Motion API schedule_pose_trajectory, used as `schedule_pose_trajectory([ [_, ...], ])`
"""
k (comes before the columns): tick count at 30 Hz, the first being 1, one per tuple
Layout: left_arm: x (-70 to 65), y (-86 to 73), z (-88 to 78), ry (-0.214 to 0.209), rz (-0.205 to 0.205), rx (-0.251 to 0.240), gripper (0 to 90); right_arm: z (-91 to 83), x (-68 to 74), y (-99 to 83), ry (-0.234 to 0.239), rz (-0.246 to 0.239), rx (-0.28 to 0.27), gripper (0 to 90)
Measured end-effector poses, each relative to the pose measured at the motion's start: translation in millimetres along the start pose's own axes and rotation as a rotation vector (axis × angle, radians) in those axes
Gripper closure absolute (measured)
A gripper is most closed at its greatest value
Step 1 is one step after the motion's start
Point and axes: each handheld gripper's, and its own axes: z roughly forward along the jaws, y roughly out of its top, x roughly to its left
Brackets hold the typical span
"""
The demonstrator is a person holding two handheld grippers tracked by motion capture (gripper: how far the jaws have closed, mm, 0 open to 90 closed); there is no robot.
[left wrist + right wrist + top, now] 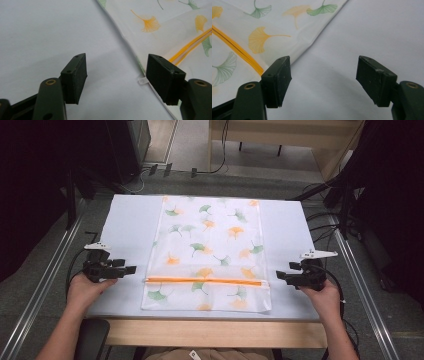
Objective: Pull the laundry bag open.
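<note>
Basically flat on the white table cover: ginkgo-print zipper bag, orange zipper running across near the person's edge. Left gripper just off the bag's left edge, jaws wide apart, nothing between them. Right gripper same deal beside the right edge, jaws spread, gripping nothing. Small white tab poking out by the left gripper's jaw.

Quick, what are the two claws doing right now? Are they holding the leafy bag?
Left claw: open, holding nothing, beside the leafy bag's left edge.
Right claw: open, holding nothing, beside the bag's right edge.
</note>
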Motion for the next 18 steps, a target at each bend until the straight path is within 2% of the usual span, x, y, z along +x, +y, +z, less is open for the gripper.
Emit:
schedule_pose_trajectory([
  [3,3.6,-0.6,0.1,0.017,-0.005,-0.006,32.1,2.3,-3.7,-2.1,-0.003,0.006,0.007,25.4],
  [5,5.3,-0.8,0.5,0.028,-0.008,-0.013,31.7,4.1,-4.8,-3.1,0.034,-0.003,0.019,21.1],
  [6,6.6,-0.9,0.4,0.032,-0.007,-0.015,31.6,4.7,-4.9,-3.2,0.034,-0.009,0.021,21.6],
  [11,12.1,-1.8,0.1,0.054,-0.027,-0.021,30.5,8.0,-6.8,-3.8,-0.009,-0.003,0.034,21.8],
  [18,10.1,-1.7,2.0,0.06,-0.019,-0.012,30.3,8.1,-8.8,-5.2,-0.016,0.004,0.041,21.9],
])
